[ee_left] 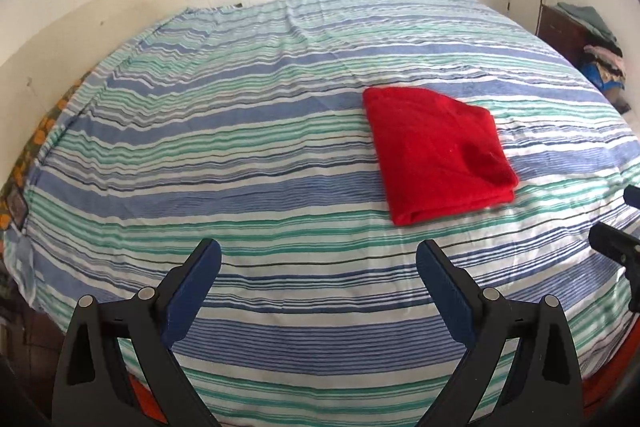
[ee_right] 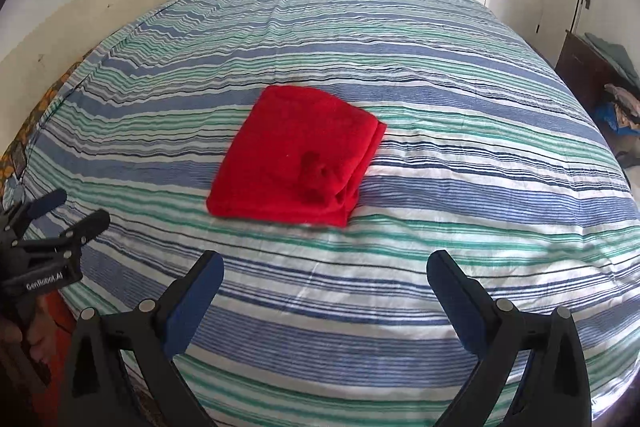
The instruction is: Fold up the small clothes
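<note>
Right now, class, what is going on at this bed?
A person holds a pair of tongs in each hand over the striped bedsheet. A red garment lies folded on it, touched by neither. The left tongs and the right tongs both hover open and empty, short of the garment. The fold looks done.

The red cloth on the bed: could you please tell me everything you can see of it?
The red cloth is a plain bright red piece, soft and slightly fuzzy-looking like fleece or terry. It is folded into a compact rough rectangle with stacked layers showing along its near and right edges, and a small dimple in the top near the right side. It lies flat on the striped bedspread, roughly mid-bed. Only the bedspread touches it; both grippers are open and well short of it.
</note>
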The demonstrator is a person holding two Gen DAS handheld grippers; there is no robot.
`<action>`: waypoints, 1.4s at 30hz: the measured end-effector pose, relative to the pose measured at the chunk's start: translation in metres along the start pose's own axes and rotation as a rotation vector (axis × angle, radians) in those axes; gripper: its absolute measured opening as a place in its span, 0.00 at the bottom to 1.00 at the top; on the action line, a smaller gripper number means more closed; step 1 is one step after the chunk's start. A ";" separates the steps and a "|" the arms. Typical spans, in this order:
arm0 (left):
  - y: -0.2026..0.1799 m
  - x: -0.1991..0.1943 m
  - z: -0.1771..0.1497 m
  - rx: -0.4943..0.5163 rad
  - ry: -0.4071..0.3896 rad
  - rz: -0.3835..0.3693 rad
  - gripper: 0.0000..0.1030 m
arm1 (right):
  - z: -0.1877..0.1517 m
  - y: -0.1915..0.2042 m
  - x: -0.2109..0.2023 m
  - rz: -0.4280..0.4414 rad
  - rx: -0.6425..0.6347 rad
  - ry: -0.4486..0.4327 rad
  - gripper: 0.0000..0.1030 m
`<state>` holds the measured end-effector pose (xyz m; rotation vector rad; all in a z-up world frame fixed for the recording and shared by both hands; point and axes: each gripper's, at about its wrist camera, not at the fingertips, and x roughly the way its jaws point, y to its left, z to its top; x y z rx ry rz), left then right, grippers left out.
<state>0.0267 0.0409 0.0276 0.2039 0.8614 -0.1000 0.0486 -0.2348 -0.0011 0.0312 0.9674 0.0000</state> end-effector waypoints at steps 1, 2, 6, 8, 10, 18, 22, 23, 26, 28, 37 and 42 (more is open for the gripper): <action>0.000 -0.004 -0.001 0.002 -0.010 0.012 0.96 | -0.003 0.003 -0.002 0.000 -0.006 0.002 0.98; 0.001 -0.008 -0.001 0.000 -0.015 0.017 0.96 | -0.007 0.006 -0.003 0.000 -0.010 0.006 0.98; 0.005 -0.019 -0.004 -0.023 -0.024 0.086 0.96 | -0.015 0.012 -0.011 -0.036 -0.030 0.013 0.98; 0.006 -0.027 -0.008 -0.033 -0.045 0.129 0.96 | -0.017 0.015 -0.018 -0.045 -0.044 0.012 0.98; 0.007 -0.034 -0.013 -0.019 -0.031 0.119 0.96 | -0.021 0.019 -0.025 -0.069 -0.068 0.012 0.98; 0.003 -0.033 -0.036 0.034 0.220 0.002 0.96 | -0.041 0.039 -0.050 -0.105 -0.127 0.081 0.99; 0.002 -0.042 -0.034 0.040 0.221 -0.035 0.96 | -0.046 0.049 -0.059 -0.112 -0.142 0.100 0.99; 0.001 -0.044 -0.033 0.044 0.217 -0.039 0.96 | -0.047 0.052 -0.061 -0.111 -0.144 0.102 0.99; -0.001 -0.046 -0.030 0.049 0.206 -0.042 0.96 | -0.046 0.055 -0.064 -0.119 -0.152 0.094 0.99; -0.002 -0.045 -0.031 0.052 0.207 -0.042 0.96 | -0.045 0.055 -0.063 -0.127 -0.152 0.093 0.99; 0.002 -0.041 -0.036 0.023 0.233 -0.064 0.96 | -0.049 0.051 -0.059 -0.136 -0.142 0.109 0.99; -0.001 -0.047 -0.038 0.030 0.213 -0.058 0.96 | -0.048 0.050 -0.062 -0.133 -0.131 0.098 0.99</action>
